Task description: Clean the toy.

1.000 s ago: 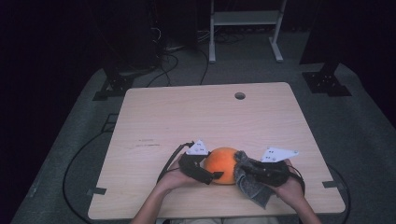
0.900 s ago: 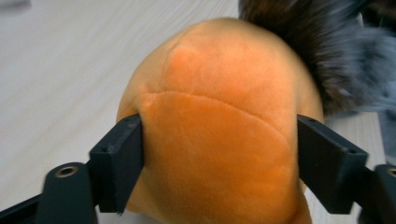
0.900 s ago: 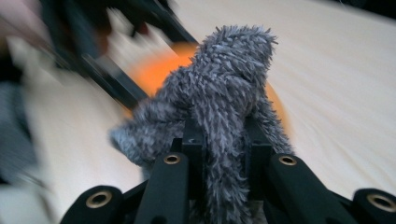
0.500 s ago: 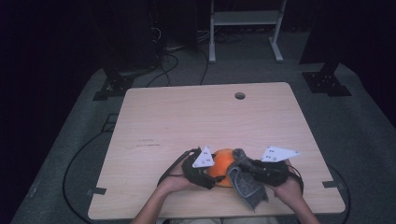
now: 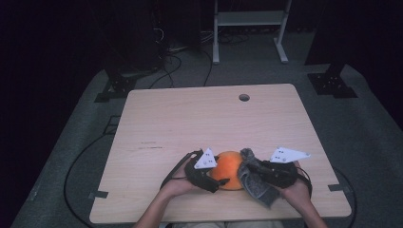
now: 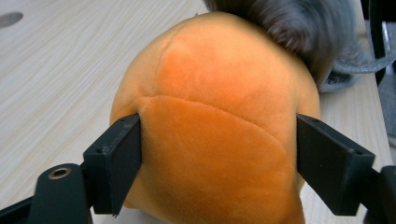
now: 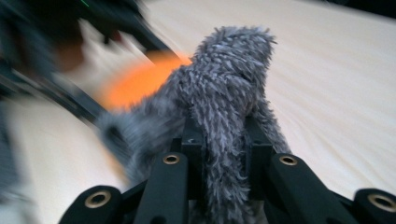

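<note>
On the near edge of the wooden table (image 5: 190, 118) sits a soft orange ball (image 5: 229, 169), and everything else is told from that ball. The table is the biggest thing, pale and flat, with a small round hole (image 5: 244, 97) far behind the ball. The ball rests on the table top, close to the person's side, between the two hands.

To the left of the ball is the left gripper (image 5: 219, 179). From the left gripper view, its two black jaws stand one on each side of the ball (image 6: 219, 130), and the pads press into the soft fur, so the ball is pinched between them. These jaws have just been closing and then opening a little, with the ball between them the whole time.

To the right of the ball is a fuzzy grey cloth (image 5: 254, 183). It touches the ball's right side and hangs down toward the table edge. The right gripper (image 5: 259, 172) is right of the ball too. From the right gripper view, its jaws are squeezed tight on the grey cloth (image 7: 224, 112), which sticks up between them, with the orange ball (image 7: 135, 81) blurry just behind it
</note>
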Motion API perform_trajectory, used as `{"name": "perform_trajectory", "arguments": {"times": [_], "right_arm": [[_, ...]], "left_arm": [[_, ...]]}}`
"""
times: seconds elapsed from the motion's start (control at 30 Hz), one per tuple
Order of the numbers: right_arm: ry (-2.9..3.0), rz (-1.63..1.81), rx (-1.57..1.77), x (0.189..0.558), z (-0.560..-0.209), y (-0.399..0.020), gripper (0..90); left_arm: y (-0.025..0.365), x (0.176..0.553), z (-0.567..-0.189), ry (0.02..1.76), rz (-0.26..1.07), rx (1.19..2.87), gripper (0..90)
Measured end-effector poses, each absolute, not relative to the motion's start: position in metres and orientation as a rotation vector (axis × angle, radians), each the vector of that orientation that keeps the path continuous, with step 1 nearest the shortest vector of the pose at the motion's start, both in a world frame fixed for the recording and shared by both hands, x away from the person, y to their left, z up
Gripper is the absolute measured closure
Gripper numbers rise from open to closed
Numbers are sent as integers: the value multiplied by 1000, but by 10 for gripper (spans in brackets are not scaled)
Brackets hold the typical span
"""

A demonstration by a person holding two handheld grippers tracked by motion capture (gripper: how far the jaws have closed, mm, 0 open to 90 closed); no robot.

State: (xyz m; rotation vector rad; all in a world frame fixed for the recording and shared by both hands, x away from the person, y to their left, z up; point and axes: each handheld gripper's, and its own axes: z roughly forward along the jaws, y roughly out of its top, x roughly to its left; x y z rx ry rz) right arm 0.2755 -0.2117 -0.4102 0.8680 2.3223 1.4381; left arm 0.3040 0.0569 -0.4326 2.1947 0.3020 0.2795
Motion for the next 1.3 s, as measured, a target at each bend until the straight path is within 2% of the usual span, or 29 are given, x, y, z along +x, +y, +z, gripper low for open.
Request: {"name": "perform_trajectory", "arguments": {"times": [0.13, 0.27, 0.5, 0.6, 0.9, 1.0, 1.13, 1.2, 1.3], "right_arm": [[2360, 1392, 760, 269, -406, -191, 743], [2367, 1408, 777, 270, -414, -189, 743], [2369, 1358, 794, 274, -418, -199, 747], [2400, 1334, 881, 284, -427, -217, 747], [2481, 1223, 929, 290, -441, -231, 746], [2483, 1223, 932, 291, -441, -232, 745], [2481, 1238, 945, 291, -443, -233, 744], [2482, 1260, 969, 293, -443, -234, 746], [2502, 1303, 1003, 295, -442, -237, 755]], "left_arm": [[59, 301, -430, 226, 253, 2218, 183], [64, 308, -427, 294, 234, 2148, 109], [67, 314, -435, 345, 220, 2179, 196], [72, 317, -438, 362, 194, 2176, 200], [74, 316, -439, 346, 169, 2187, 192], [75, 319, -438, 347, 157, 2150, 124], [73, 325, -442, 402, 104, 2141, 78], [70, 323, -444, 406, 97, 2144, 110], [69, 313, -436, 324, 222, 2094, 279]]}}
